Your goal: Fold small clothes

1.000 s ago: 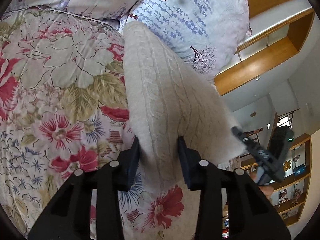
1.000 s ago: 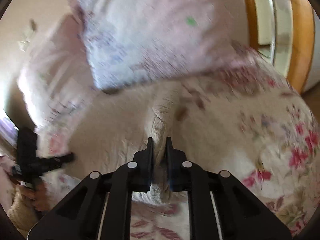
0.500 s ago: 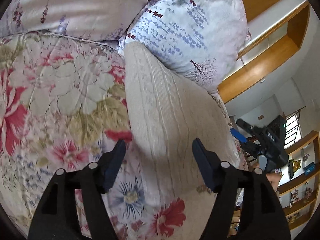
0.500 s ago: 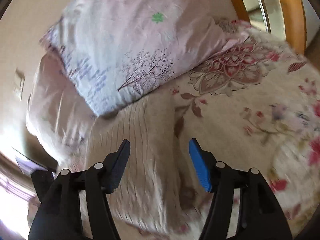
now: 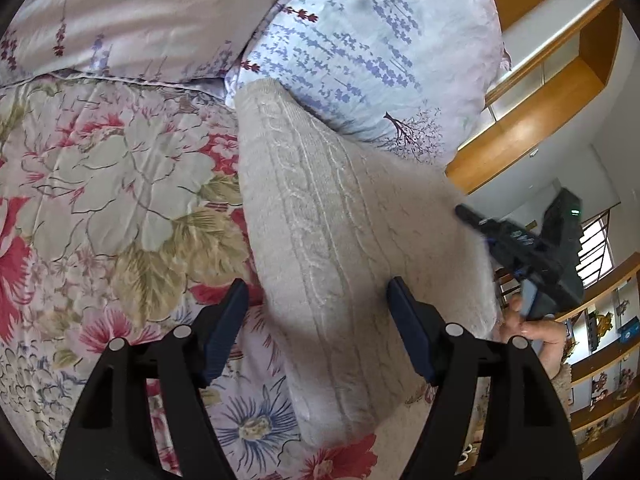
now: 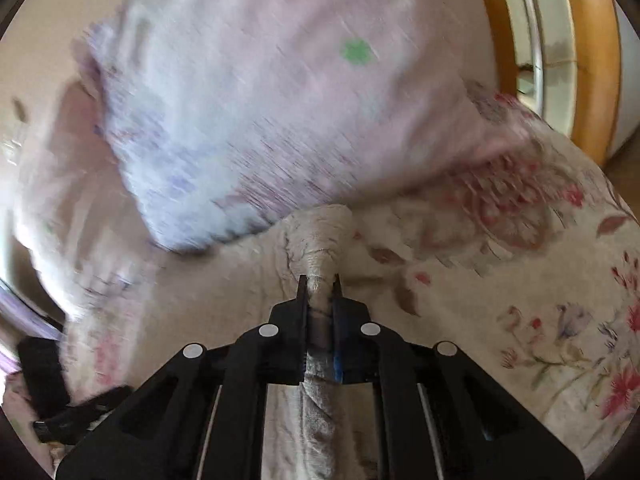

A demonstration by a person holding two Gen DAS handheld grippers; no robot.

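Cream cable-knit sweater lies folded long on the floral bed, its far end against the lavender-print pillow. Left hand-held gripper hangs spread wide over it, gripping nothing. Right hand-held gripper is pinched tight on a bunched sweater edge.

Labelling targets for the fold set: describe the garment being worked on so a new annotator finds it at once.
Start at the bed's floral quilt, then the lavender-print pillow at its head. The cream cable-knit sweater lies on the quilt with its far end against that pillow. It is the only plain, unprinted, ribbed fabric there; the right gripper pinches a bunched fold, and the open left gripper straddles it.
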